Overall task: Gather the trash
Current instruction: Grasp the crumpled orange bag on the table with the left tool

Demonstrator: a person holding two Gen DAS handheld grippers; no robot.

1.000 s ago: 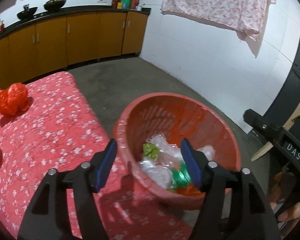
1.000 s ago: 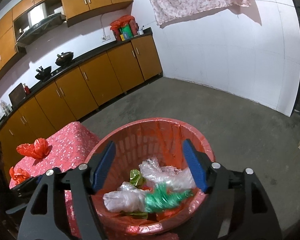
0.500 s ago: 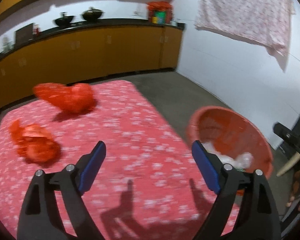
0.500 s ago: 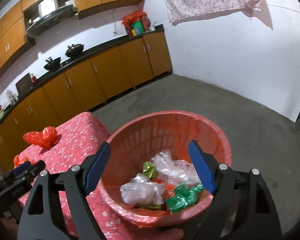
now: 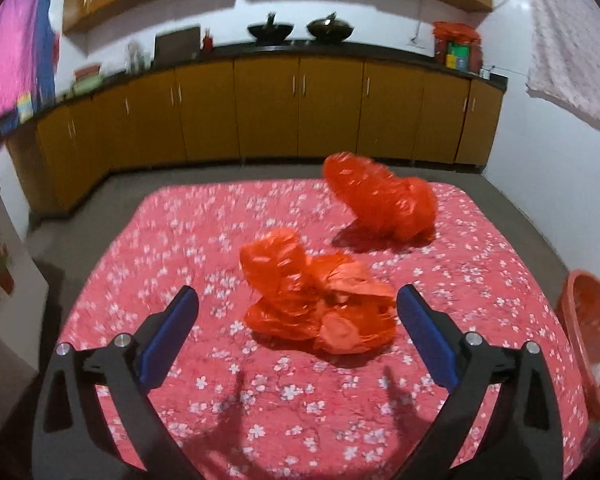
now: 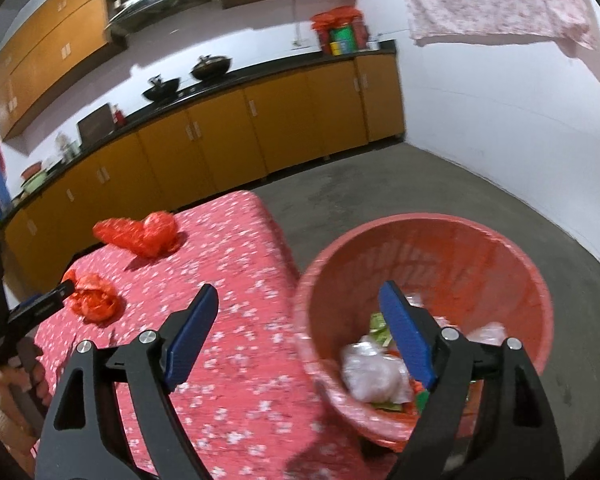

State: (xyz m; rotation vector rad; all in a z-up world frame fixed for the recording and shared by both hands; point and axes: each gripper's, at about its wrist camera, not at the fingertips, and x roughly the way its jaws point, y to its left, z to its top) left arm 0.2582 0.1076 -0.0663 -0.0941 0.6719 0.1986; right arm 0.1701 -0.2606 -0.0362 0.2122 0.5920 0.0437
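Our left tool (image 5: 296,316), opening wide and empty, should straddle the near bag (image 5: 320,304); right tool (image 6: 296,320) opening, empty.

Two crumpled red plastic bags (image 5: 320,300) (image 5: 384,200) lie on a red table (image 5: 220,380) cloth patterned with small white flowers. The basket (image 6: 460,240) is orange-red; cabinets (image 5: 268,108) ochre; claw pads (image 5: 168,332) blue.

Orange-brown cabinets (image 5: 268,108) line white walls (image 6: 500,128) above what looks like grey concrete floor (image 6: 380,184).
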